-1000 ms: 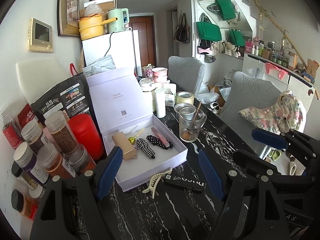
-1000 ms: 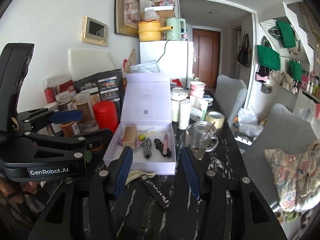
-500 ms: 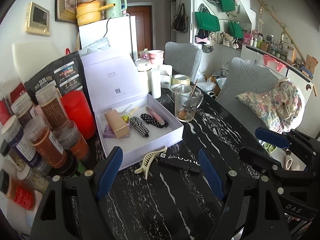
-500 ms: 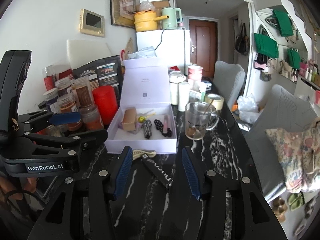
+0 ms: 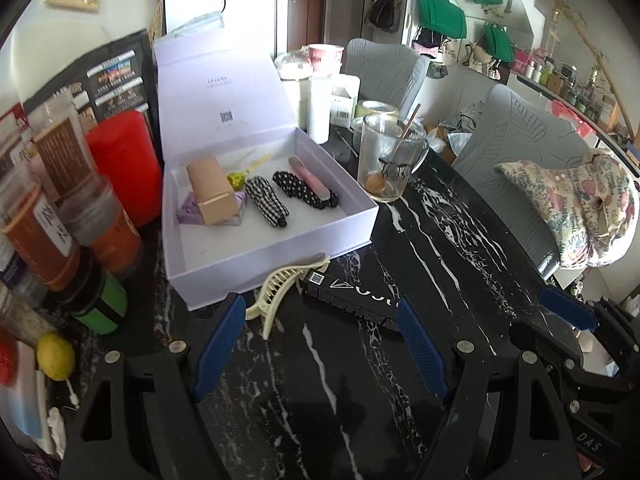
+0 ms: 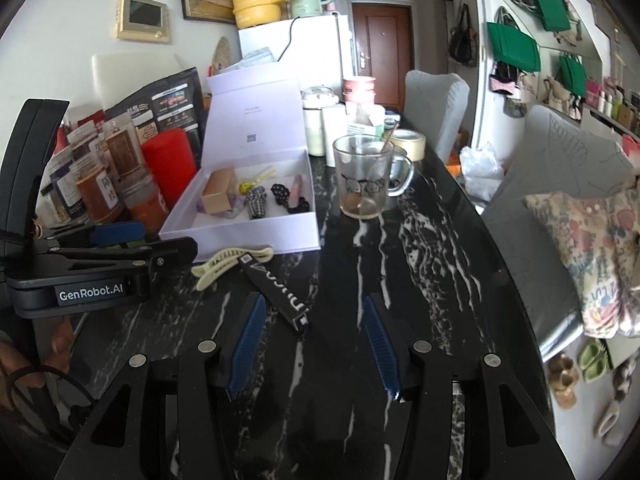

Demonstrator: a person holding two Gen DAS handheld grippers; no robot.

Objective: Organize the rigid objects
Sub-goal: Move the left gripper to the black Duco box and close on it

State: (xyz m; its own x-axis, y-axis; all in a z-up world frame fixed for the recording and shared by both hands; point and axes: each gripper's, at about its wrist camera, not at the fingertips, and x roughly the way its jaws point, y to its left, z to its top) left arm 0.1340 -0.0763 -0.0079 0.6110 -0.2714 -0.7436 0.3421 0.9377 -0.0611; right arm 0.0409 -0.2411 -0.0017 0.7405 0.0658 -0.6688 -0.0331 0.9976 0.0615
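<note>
The left gripper [image 5: 320, 344] hangs with jaws spread and empty over the black white-veined marble table [image 5: 440, 248], the cream plastic claw hair clip [image 5: 280, 288] just ahead. The right gripper [image 6: 316, 344] is likewise parted, holding nothing; the long black printed box [image 6: 276, 292] lies before it, touching the clip. Beyond both sits the open lilac cardboard gift box [image 5: 240, 272], hair accessories inside.

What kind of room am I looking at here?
Most likely a lived-in home dining area: a black marble table with grey chairs, a small white fridge topped with a yellow pot, and green bags hanging by the door.
</note>
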